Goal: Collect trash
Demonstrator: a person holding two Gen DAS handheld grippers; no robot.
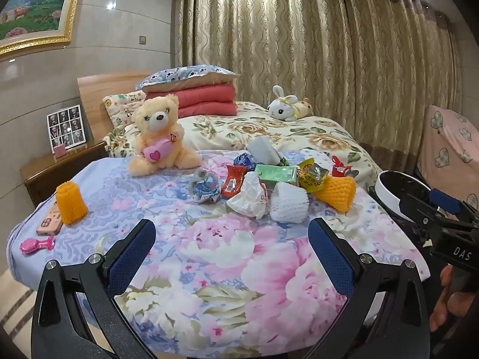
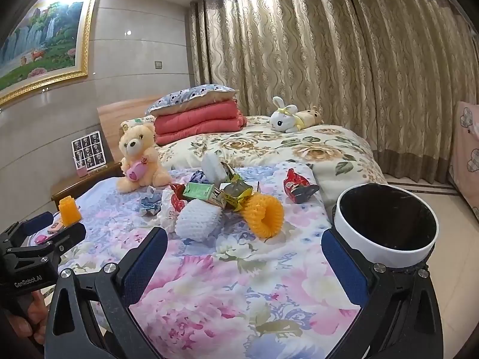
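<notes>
Standing beside bed (image 2: 209, 269), black-lined bin (image 2: 386, 239) looks empty, both grippers (image 1: 233, 257) (image 2: 244, 266) spread wide w/ nothing held

Three plush toys are sitting on the bed: a bear (image 1: 160, 137) at ten o'clock of the litter, a rabbit (image 1: 283, 104) and a small tan one (image 1: 305, 106) at one o'clock; two orange foam nets (image 1: 71, 203) (image 1: 338, 193) are lying about; one white net (image 1: 289, 206) is resting centrally; one bin (image 2: 386, 224) is standing at four o'clock.

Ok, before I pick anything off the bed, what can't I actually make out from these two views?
- Trash bin: floor of its dark inside is unreadable in the right wrist view; the left wrist view has the right tongs across it.
- Phone: partly behind the orange foam net in the left wrist view.
- Wrappers under the green carton: overlapping, count unclear.
- Print on the wrappers: too small.
</notes>
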